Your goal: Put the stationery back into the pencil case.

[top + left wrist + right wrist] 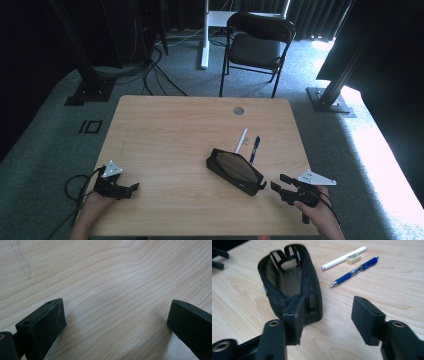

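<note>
A black zip pouch (235,171) lies open near the table's right front, its mouth gaping in the right gripper view (289,285). Just beyond it lie a white pen (241,140), a blue pen (254,149) and a small eraser (353,258) that touches the white pen (344,257). The blue pen (354,271) points toward the pouch. My right gripper (279,182) sits just right of the pouch's near end, open, with bare wood between its jaws (327,320). My left gripper (131,189) rests at the front left, open over bare table (115,322).
The wooden table (175,130) has a round cable hole (238,110) near its far edge. Behind it stand a black folding chair (257,45), a white desk leg (204,35) and dark frame posts (90,75), with cables on the grey carpet.
</note>
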